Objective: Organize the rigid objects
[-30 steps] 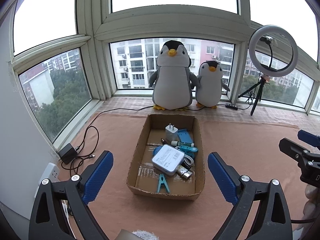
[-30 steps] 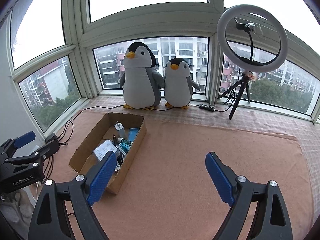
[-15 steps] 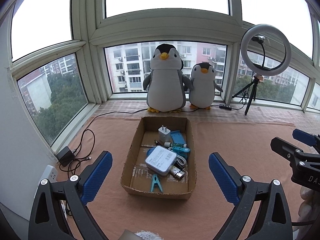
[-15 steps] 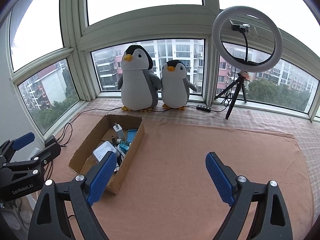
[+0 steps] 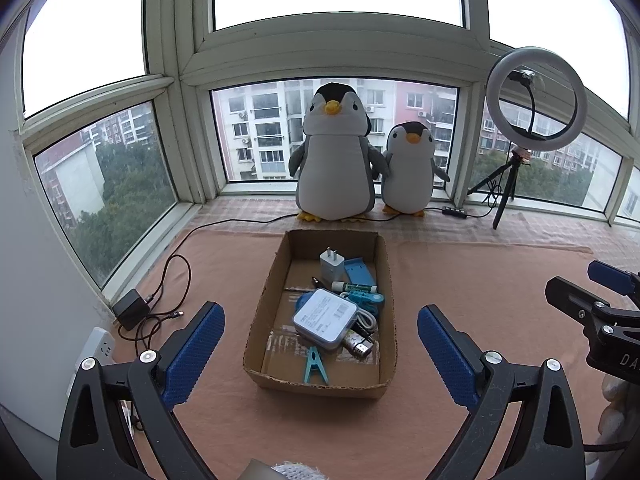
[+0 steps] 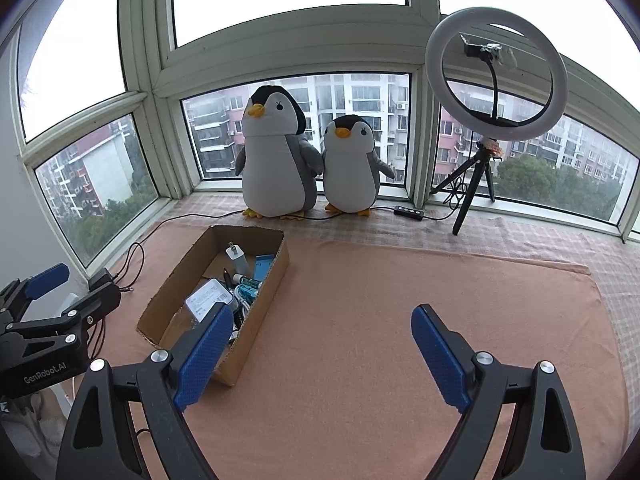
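Meanwhile, both hand-held grippers stay spread wide and empty above the cardboard box (image 5: pixel 386 280).

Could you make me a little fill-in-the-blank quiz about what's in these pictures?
1. The small items all lie inside a ____ box.
2. The teal clothespin lies at the box's ____ end, closest to the left tongs.
3. Two plush ____ stand by the window.
4. Both the left tongs and the right tongs are ____, holding nothing.

Missing words: cardboard; near; penguins; open
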Available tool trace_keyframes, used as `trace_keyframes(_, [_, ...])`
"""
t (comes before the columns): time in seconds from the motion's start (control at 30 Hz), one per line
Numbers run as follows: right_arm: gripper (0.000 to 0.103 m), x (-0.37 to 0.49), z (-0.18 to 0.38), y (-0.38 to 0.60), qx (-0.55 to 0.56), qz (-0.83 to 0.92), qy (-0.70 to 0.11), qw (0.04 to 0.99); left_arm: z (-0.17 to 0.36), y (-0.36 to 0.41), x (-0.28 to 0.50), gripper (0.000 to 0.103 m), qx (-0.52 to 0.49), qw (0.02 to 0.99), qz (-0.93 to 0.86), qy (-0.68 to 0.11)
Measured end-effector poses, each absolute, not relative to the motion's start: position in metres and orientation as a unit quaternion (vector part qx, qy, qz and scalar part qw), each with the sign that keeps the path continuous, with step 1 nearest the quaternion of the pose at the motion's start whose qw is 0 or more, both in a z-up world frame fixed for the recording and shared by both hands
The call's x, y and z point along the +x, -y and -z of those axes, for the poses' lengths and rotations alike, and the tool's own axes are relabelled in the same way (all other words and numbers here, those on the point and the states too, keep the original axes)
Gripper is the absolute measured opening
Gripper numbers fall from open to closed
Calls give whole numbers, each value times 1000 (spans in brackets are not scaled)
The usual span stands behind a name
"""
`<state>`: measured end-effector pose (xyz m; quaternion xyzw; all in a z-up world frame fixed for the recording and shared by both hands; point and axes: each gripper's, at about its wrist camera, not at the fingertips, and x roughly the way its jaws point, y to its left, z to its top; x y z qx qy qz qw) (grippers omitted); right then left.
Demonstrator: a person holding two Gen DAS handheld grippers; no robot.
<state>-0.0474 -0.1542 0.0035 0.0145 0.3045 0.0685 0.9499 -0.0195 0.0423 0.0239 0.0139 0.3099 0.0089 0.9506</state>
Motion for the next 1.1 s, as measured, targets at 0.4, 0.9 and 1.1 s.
trace_keyframes(0.4, [88, -47, -2, 154, 15, -71, -305, 949, -23, -43, -19, 99, 14, 950, -10, -311])
trace_keyframes(0.9, [88, -48, -2, 153, 14, -70, -306, 949, -23, -43, -19, 99, 14, 950, -10, -312])
trace_keyframes(1.1, [88, -48, -2, 152, 14, -71, -307, 949, -23, -43, -19, 99, 14, 950, -9, -312])
